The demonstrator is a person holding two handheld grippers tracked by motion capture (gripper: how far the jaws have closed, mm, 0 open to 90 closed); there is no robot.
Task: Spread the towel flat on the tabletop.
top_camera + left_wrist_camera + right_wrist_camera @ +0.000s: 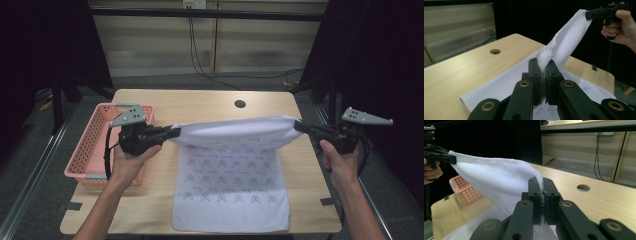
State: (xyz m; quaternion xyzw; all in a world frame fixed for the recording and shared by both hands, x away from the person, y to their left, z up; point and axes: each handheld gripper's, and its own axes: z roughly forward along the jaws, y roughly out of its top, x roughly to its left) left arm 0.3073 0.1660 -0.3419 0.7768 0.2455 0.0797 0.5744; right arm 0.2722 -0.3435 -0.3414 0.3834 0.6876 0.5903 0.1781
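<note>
A white towel (231,170) with a small blue pattern lies on the wooden table, its far edge lifted and stretched between both grippers. My left gripper (176,132) is shut on the towel's left far corner, seen bunched between its jaws in the left gripper view as the towel (564,45). My right gripper (298,125) is shut on the right far corner, with the towel (499,180) pinched between its jaws in the right gripper view. The near part of the towel rests flat on the table. Both grippers are held above the table.
A pink perforated basket (92,145) stands at the table's left edge, just behind my left hand. A round cable hole (240,104) sits near the far edge of the table (150,200). Dark curtains flank both sides.
</note>
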